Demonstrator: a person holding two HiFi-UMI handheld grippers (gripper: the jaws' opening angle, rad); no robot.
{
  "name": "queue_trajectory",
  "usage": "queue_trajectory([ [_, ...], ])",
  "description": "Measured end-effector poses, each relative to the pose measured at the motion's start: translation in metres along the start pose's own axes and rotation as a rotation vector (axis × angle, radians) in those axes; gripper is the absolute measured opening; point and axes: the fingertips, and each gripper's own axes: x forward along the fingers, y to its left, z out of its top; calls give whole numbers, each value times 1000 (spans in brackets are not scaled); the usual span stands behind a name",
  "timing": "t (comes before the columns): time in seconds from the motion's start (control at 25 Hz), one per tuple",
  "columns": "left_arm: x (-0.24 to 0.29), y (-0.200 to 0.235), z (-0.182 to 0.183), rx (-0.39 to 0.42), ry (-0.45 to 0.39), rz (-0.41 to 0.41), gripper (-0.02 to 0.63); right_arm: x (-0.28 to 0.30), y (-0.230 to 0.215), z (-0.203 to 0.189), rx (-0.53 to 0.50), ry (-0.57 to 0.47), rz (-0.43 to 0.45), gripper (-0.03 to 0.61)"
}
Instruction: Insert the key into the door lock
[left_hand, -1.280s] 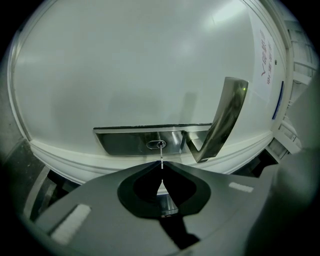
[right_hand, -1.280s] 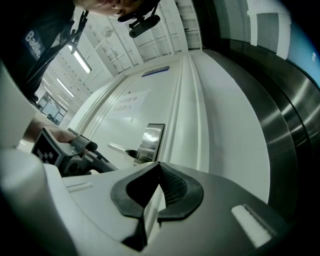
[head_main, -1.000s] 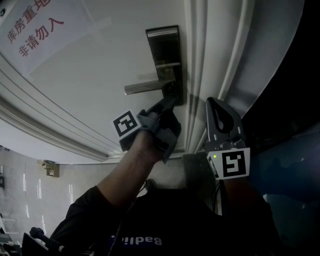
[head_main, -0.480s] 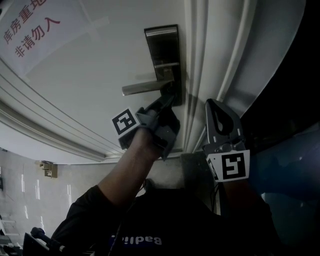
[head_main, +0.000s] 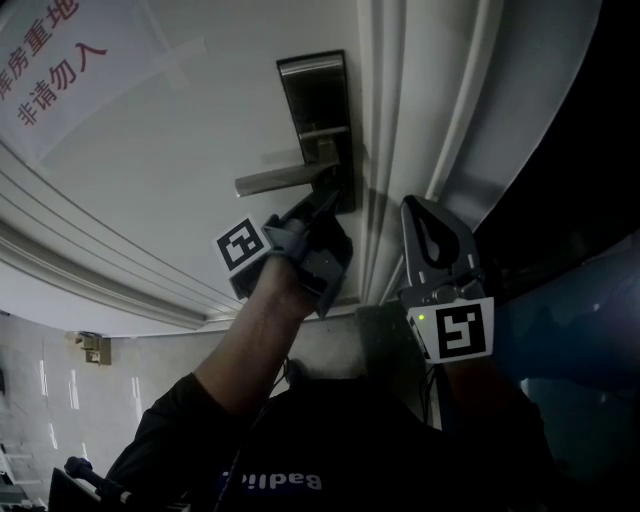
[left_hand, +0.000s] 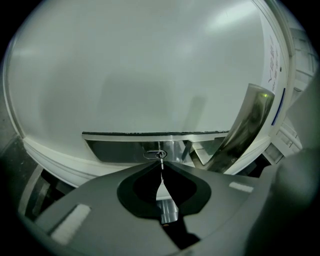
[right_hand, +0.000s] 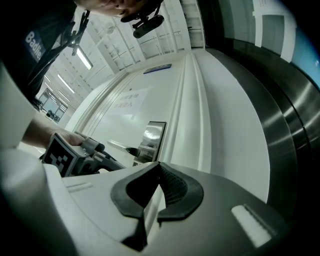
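A dark metal lock plate (head_main: 318, 125) with a silver lever handle (head_main: 278, 180) sits on the white door. My left gripper (head_main: 330, 198) reaches up to the plate's lower end, just under the lever. In the left gripper view it (left_hand: 161, 164) is shut on a thin silver key (left_hand: 161, 172), whose tip stands at the oval keyhole (left_hand: 155, 154); how deep it sits I cannot tell. My right gripper (head_main: 422, 206) hangs beside the door's edge moulding, right of the lock, shut (right_hand: 159, 165) with nothing in it.
A paper sign (head_main: 55, 55) with red characters is taped to the door at upper left. Raised mouldings (head_main: 385, 150) run along the door's edge between the lock and my right gripper. A dark gap lies to the right of the frame.
The whole view has slid slightly left. My left gripper stays at the lock plate's lower end with the key, and my right gripper holds still.
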Motion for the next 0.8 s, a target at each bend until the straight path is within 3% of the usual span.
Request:
queue_trajectory([
  [0.32,1,-1,2,-2,-1,-32,43,-2,3,-3,-24,8,-8,3],
  [0.8,1,-5,4,12,-4,-93,132,-11,10,-11,-36,45,-7,5],
])
